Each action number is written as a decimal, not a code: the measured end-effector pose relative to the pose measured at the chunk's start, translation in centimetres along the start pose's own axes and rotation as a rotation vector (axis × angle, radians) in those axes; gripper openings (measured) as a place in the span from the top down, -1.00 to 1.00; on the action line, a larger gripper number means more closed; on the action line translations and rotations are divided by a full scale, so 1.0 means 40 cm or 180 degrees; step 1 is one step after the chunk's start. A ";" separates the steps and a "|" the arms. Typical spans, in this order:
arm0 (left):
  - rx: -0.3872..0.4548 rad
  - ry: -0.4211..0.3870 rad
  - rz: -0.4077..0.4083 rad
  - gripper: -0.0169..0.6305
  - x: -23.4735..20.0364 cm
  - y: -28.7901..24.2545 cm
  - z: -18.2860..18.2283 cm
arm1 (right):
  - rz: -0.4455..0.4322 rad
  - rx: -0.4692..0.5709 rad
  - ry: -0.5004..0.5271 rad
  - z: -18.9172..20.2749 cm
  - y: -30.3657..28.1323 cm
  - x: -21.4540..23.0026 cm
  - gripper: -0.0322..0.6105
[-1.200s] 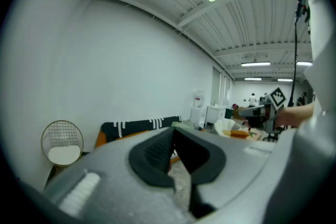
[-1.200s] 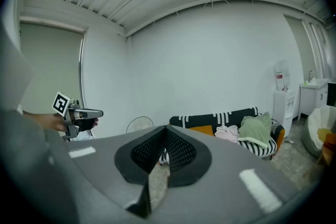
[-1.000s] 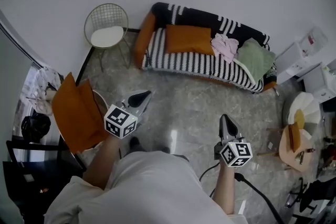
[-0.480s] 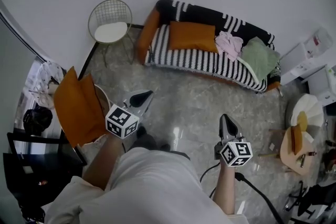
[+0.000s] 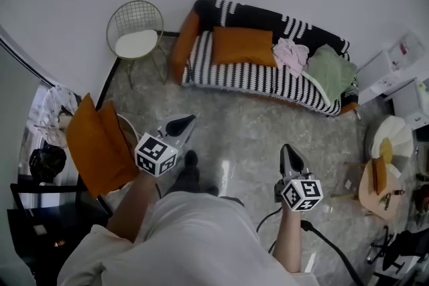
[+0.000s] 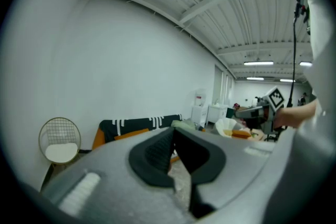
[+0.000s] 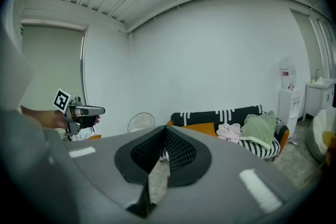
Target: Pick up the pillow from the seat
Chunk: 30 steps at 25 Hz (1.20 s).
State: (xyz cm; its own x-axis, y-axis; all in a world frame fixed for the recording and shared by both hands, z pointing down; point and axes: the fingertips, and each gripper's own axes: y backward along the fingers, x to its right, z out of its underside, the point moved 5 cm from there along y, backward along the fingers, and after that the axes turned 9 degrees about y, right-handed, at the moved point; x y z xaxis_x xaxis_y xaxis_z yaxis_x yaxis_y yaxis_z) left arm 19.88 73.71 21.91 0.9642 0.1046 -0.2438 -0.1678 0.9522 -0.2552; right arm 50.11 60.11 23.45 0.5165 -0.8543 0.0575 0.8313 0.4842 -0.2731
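My left gripper (image 5: 188, 120) and right gripper (image 5: 287, 151) are both closed and empty. The orange pillow (image 5: 242, 45) lies on the sofa (image 5: 268, 80) seat, well ahead across the floor, lengthwise along the sofa. The left gripper looks slightly nearer.

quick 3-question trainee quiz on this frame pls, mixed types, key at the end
1. True or false: the left gripper and right gripper are both shut and empty.
2. On the sofa, the orange pillow lies: A) toward the wire chair; B) at the opposite end; C) hanging off the front edge.
3. What lies between the orange pillow and the green cushion?
Key: 1 true; 2 A; 3 pink clothes.
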 end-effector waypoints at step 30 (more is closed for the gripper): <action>-0.0121 -0.0241 0.0379 0.95 -0.533 -0.284 -0.219 | 0.0315 -0.0095 0.0087 -0.189 -0.564 -0.007 0.89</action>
State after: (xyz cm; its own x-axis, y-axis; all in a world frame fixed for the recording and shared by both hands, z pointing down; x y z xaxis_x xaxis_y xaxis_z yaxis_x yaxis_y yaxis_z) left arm -0.57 58.14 21.83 0.9495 0.2388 -0.2036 -0.2882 0.9204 -0.2644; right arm 29.66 47.99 22.32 0.5898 -0.8076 0.0028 0.7697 0.5610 -0.3046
